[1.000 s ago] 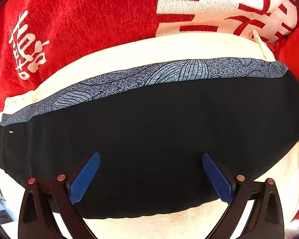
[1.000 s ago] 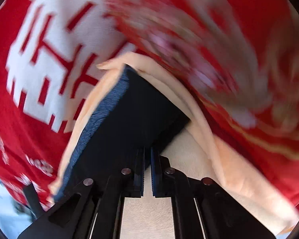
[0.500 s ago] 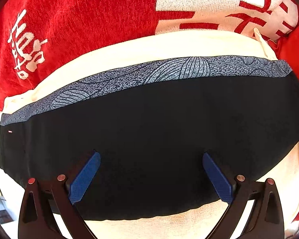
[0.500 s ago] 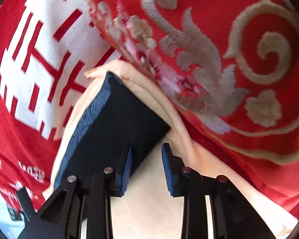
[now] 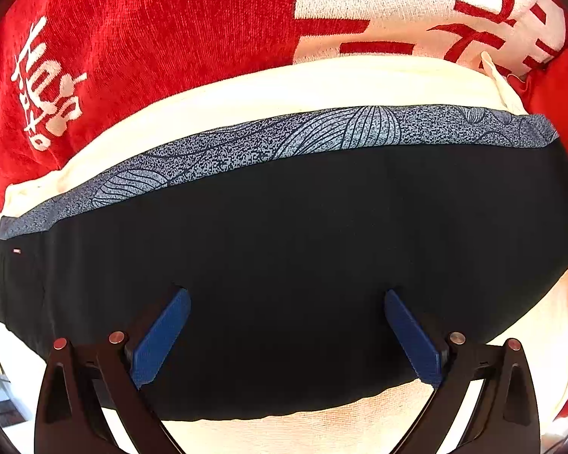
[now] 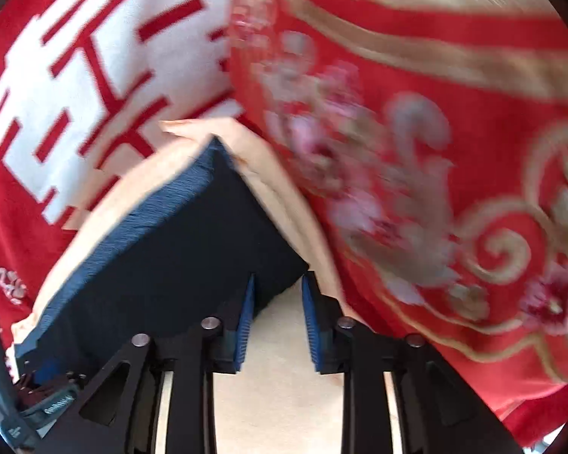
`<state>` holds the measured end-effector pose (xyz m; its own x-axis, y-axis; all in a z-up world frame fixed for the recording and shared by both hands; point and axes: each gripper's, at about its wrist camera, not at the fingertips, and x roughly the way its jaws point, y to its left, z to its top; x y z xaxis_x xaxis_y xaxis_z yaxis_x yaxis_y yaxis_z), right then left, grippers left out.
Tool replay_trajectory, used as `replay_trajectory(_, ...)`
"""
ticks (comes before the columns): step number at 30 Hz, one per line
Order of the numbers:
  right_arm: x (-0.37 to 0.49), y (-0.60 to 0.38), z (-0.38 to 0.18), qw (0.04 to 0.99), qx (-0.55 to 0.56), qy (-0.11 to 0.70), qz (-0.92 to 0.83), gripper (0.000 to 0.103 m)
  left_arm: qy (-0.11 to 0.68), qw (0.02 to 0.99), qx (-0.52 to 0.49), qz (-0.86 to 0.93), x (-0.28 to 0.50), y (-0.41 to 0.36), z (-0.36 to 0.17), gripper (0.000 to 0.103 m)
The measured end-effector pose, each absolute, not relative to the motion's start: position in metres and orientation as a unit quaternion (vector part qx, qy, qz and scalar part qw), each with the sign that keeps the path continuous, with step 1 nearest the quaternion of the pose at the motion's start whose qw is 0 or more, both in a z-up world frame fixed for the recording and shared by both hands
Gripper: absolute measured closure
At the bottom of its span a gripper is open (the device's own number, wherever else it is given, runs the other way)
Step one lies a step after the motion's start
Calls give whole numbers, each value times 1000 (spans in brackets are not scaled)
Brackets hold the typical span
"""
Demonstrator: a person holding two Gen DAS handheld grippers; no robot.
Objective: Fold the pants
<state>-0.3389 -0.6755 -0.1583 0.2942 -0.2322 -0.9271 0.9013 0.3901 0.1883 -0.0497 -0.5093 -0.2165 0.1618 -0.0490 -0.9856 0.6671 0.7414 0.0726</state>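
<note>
So the pants (image 5: pixel 284 265) are lying flat on a cream towel (image 5: pixel 284 87), folded into a dark slab with a speckled grey-blue waistband (image 5: pixel 269 143) along the far edge, and that towel sits on a red cloth (image 5: pixel 151 38) with white lettering. Using the pants as the reference: the left gripper (image 5: pixel 286 335) hangs right over the near half of them, pointing straight down, jaws spread wide with only black fabric showing between the blue pads (image 5: pixel 159 336), nothing pinched. The near hem of the pants runs just below those pads, with cream towel past it. The right gripper (image 6: pixel 277 321) is at one corner of the pants (image 6: pixel 163 265). Its jaws have just been opening, after being shut a second ago, and now stand partly apart with the dark corner poking into the gap from the left, right beside the left pad. I can't see it gripping anything; the fabric looks let go. Past that corner is bare towel (image 6: pixel 276 397), then a red embroidered cloth (image 6: pixel 435 189) with gold swirls, pretty blurry in that view.
</note>
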Motion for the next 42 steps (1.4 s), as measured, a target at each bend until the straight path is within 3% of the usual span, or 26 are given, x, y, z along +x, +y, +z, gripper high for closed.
replay_trajectory(8, -376, -653, -158, 681, 456, 441, -366, 71, 608, 712, 240, -256, -45, -501, -222, 0)
replay_trajectory(11, -370, -638, -165, 679, 483, 447, -326, 61, 606, 714, 241, -257, -46, -499, -223, 0)
replay_trajectory(16, -353, -620, -176, 680, 523, 435, -275, 61, 606, 712, 242, -259, -47, -502, -222, 0)
replay_trajectory(22, -341, -616, -188, 681, 570, 399, -229, 60, 608, 712, 238, -258, -45, -494, -220, 0)
replay_trajectory(32, -358, -635, -199, 670, 608, 302, -302, 60, 601, 715, 242, -263, -45, -492, -218, 0)
replay_trajectory(39, -321, -664, -209, 690, 605, 243, -315, 59, 598, 717, 237, -268, -46, -490, -218, 0)
replay_trajectory(40, -318, -667, -209, 688, 606, 245, -315, 62, 600, 716, 238, -268, -45, -490, -217, 0)
replay_trajectory(41, -313, -670, -207, 682, 604, 259, -319, 80, 598, 717, 241, -265, -44, -490, -214, 1)
replay_trajectory(42, -312, -672, -203, 677, 599, 276, -325, 86, 593, 721, 243, -262, -43, -489, -209, 4)
